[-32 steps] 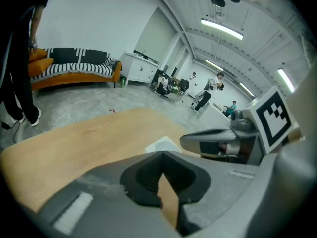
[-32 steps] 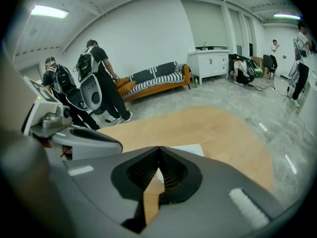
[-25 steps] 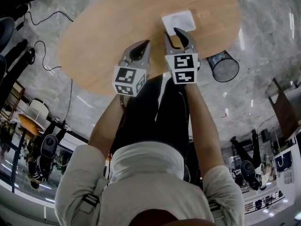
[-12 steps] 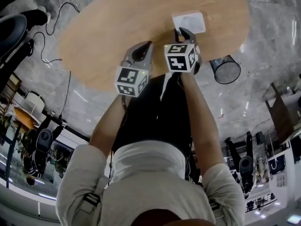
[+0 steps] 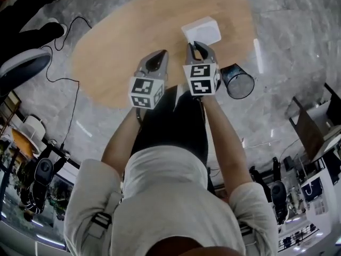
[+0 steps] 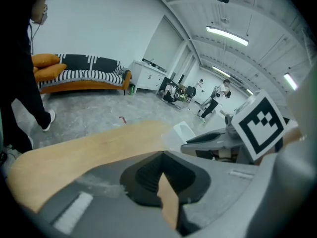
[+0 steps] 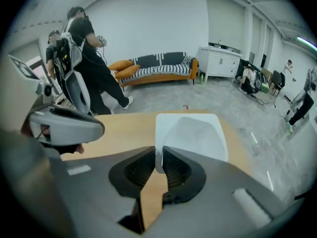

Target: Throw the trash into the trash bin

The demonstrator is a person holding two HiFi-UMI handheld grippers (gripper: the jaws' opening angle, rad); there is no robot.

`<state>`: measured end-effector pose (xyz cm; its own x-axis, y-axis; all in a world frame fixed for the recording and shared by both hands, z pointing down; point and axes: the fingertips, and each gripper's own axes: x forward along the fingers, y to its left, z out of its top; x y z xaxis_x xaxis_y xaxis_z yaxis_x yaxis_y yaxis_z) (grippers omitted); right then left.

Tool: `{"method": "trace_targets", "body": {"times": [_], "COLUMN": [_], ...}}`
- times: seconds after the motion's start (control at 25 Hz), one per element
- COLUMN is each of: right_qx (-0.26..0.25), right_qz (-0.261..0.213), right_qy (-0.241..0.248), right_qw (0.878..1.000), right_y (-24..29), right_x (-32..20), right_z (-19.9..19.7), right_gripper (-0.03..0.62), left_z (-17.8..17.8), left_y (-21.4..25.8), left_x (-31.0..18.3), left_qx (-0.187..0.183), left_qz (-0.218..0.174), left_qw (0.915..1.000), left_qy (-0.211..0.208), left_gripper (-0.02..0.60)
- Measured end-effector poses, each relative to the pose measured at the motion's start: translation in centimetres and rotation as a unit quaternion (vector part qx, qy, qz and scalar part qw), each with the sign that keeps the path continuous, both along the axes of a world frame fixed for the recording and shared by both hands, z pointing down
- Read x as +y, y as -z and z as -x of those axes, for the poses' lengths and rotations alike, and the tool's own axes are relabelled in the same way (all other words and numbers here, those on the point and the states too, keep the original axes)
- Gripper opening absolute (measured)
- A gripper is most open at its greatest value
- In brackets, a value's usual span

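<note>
The right tongs [image 5: 199, 47] have just been closing and now clench the near rim of the white tray [image 5: 202, 30], the trash, apparently for carrying. The left tongs [image 5: 160, 55] are clenched empty, idle. Grey stone floor [image 5: 298, 36], oval wooden desk [image 5: 128, 52] under the tray, black mesh trash bin [image 5: 238, 81] just beside the desk.

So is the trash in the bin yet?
Not yet. Done: the right gripper has just been closing its jaws and now pinches the rim of the white tray. In hand: that tray, over the table. To do: carry it to the black bin on the floor and drop it in. The left gripper is shut, empty.
</note>
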<state>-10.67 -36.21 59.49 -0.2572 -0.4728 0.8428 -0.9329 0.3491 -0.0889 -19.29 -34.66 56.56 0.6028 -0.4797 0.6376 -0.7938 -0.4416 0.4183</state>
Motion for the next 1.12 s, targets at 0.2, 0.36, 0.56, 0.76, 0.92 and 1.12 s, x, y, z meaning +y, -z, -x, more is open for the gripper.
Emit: {"method": "trace_targets", "body": {"times": [0.2,0.36,0.56,0.76,0.92,1.12], "right_qx": [-0.029,-0.061,-0.038,-0.009,-0.001,0.017], "right_qz": [-0.056,-0.099,-0.144,-0.187,-0.199,-0.221], "right_qy": [-0.019,-0.063,-0.085,-0.190,-0.261,-0.315], "right_qw": [0.998,0.991,0.985,0.964,0.945,0.923], "right_y": [8.3,13.6,18.8,23.0,25.5,27.9], "right_x": [1.3,3.2,7.9,13.6,19.1,24.7], "right_z": [-2.1,-5.5,-10.2,-18.2,-24.5,-30.1], "right_gripper": [0.052,0.052,0.054,0.054,0.053,0.054], "left_z": [-3.5,-7.3,-13.1,-21.7,-28.8,-35.7], "left_y": [6.5,11.4,15.6,18.7,21.4,24.4], "left_x": [0.3,0.2,3.5,8.0,13.2,18.8], "left_qx": [0.007,0.016,0.018,0.050,0.072,0.090], "left_qz": [-0.043,-0.080,-0.105,-0.118,-0.130,-0.153], "left_qw": [0.9990,0.9967,0.9932,0.9822,0.9663,0.9398], "left_qy": [-0.009,-0.006,-0.047,-0.138,-0.210,-0.292], "left_gripper": [0.018,0.018,0.018,0.018,0.018,0.018]}}
